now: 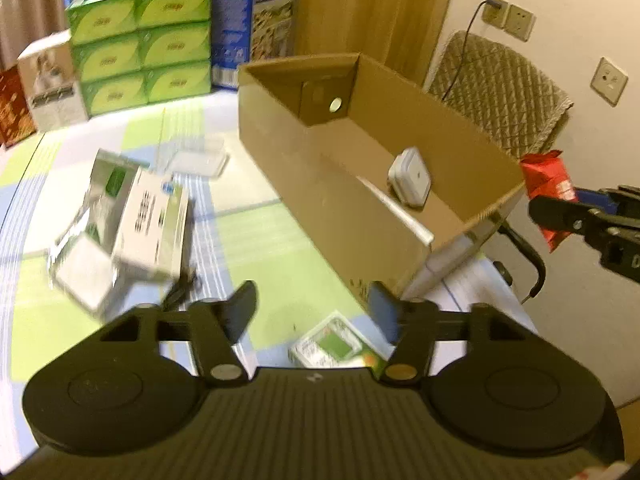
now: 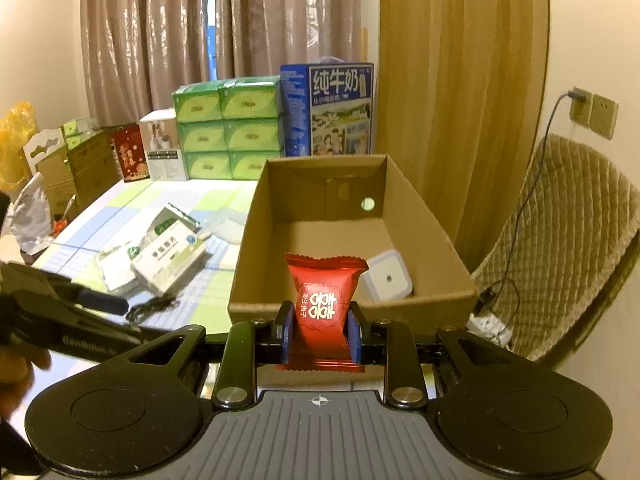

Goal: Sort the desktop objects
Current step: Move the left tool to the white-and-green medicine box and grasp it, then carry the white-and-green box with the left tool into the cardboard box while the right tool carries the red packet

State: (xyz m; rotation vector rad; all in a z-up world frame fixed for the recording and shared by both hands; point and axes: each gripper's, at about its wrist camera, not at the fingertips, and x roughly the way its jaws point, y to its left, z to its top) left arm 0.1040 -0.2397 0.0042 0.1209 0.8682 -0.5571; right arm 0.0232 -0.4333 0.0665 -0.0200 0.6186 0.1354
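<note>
Red packet (image 2: 323,305) at cardboard box (image 2: 436,236) rim.

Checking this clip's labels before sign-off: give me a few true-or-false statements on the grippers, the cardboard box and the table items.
1. The right gripper is shut on a red foil snack packet. True.
2. The open brown cardboard box is empty. False: a small white square device lies inside.
3. The left gripper holds a white carton. False: it is open with nothing between its fingers.
4. A white medicine carton lies on the checked tablecloth, outside the box. True.
5. The red packet already lies in the box. False: it is held at the box's near edge.
</note>
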